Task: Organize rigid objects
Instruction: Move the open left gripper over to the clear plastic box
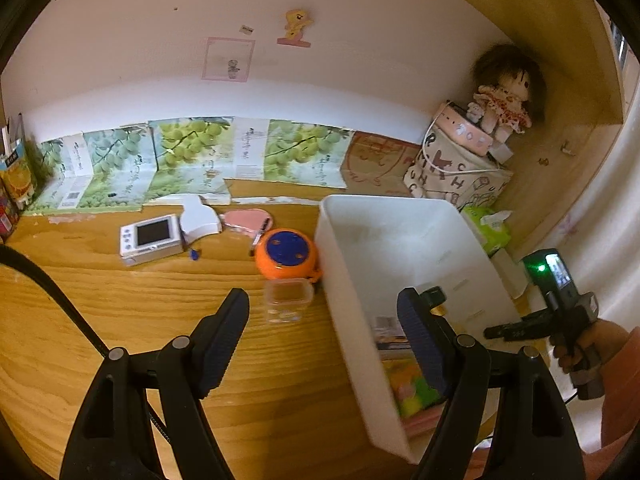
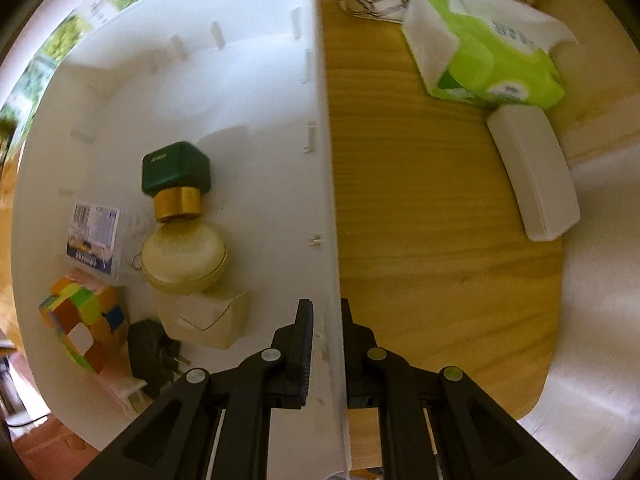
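Note:
My left gripper hangs open above the wooden table, holding nothing. The near left wall of the white bin runs between its fingers in the picture. Beyond the tips sit a small clear plastic box and an orange tape measure with a blue face. Farther left lie a white digital device, a white curved piece and a pink heart-shaped item. My right gripper points down, shut on the bin's wall. Inside lie a colour cube, a green-capped bottle and a round cream case.
A green tissue pack and a white case lie right of the bin. A patterned bag with a doll fills the back corner. Juice cartons stand far left. A hand holds the right gripper.

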Motion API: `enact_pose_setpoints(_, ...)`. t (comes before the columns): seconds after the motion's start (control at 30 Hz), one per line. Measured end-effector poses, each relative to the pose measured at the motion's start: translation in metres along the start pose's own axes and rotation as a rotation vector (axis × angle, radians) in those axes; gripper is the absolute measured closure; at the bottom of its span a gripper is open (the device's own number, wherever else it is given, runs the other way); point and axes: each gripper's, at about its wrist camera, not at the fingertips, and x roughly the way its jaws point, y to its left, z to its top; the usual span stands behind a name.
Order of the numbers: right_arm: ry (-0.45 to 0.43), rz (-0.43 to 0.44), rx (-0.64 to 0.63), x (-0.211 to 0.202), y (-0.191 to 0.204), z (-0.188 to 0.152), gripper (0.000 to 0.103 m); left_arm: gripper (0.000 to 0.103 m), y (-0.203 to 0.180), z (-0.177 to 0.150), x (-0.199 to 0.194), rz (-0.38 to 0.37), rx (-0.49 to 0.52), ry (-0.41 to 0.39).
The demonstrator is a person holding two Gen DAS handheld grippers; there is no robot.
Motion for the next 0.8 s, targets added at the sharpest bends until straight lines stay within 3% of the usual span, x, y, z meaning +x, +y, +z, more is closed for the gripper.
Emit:
enact_pose_setpoints(0.27, -0.007, -0.016, 0.102, -0.003, -0.009, 0.003, 0.089, 0.024, 0.023, 0.008, 0.01, -0.013, 0.071, 0.059)
enact_pose_setpoints(0.6, -0.021, -0.057, 0.184, -0.012, -0.014, 0.005, 0.088, 0.024, 0.037, 0.008, 0.057, -0.048, 0.18, 0.229)
enact_pose_setpoints(0.8, -0.024, -0.084, 0.213, -0.016, -0.009, 0.005, 0.086, 0.023, 0.035, 0.007, 0.081, -0.084, 0.282, 0.266)
